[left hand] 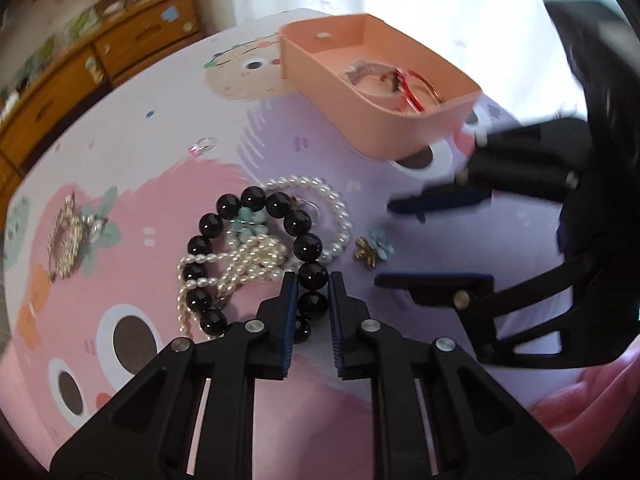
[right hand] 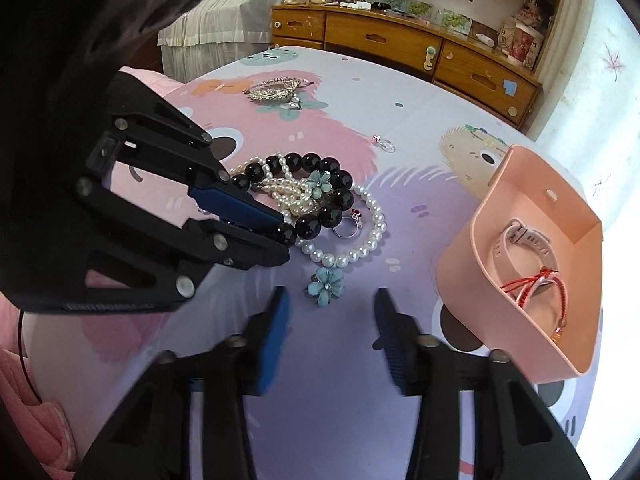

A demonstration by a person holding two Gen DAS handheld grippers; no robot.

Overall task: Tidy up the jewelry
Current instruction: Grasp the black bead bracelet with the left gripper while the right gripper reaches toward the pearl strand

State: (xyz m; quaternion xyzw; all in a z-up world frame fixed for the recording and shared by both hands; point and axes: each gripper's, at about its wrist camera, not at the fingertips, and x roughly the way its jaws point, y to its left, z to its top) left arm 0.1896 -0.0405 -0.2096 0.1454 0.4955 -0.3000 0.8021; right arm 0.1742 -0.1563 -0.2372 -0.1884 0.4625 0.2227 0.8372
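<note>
Left gripper (left hand: 314, 280) is low over the table, fingers pointing forward, jaws narrowed to a small gap with a black bead between the blue pads (left hand: 291, 292). From my right wrist view its tips (right hand: 280, 236) are angled down and to the right, with a bead at the tip. Right gripper (right hand: 330, 300) has its jaws spread wide, nothing between them, hovering above the table. From the left wrist view it comes in from the right, fingers pointing left, slightly blurred.
</note>
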